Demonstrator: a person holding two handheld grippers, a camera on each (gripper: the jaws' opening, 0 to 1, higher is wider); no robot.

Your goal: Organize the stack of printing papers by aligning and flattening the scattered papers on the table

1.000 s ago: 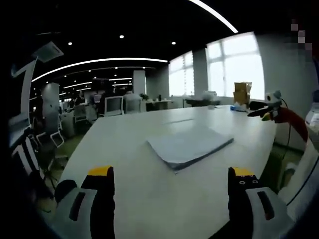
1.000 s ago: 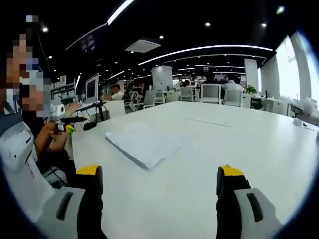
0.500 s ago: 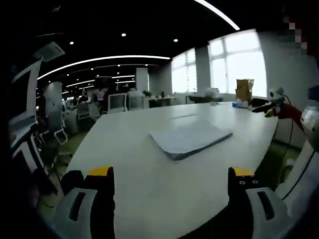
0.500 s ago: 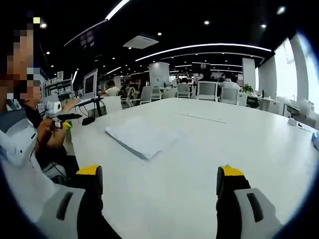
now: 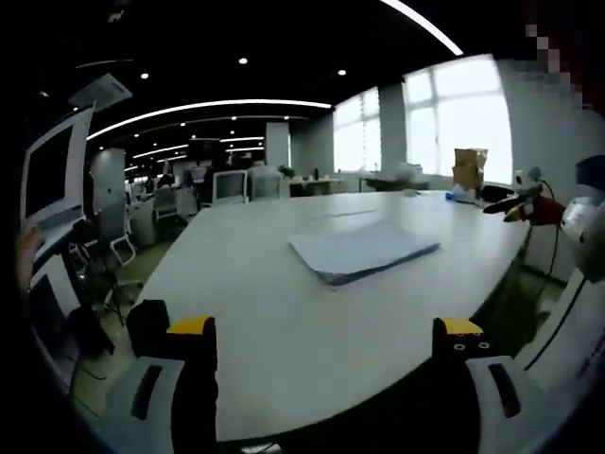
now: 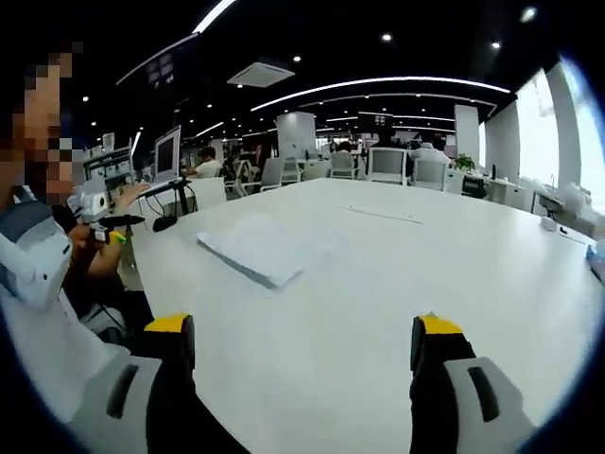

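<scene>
At the bottom of the left gripper view, our left gripper [image 5: 324, 331] stands spread wide and holds nothing. Our right gripper [image 6: 302, 329] is likewise spread. Beyond them, mid-frame on the white table [image 5: 284, 312], lies the paper stack [image 5: 364, 253], touched by neither gripper.

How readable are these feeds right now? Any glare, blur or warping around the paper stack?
Left gripper view: the windows are blown out, the office is dim, and the paper stack looks soft with sheet edges hard to separate. Right gripper view: more evenly lit, but the paper stack is pale against the white table, so contrast is low. Both views show fisheye bending of the table rim.
</scene>
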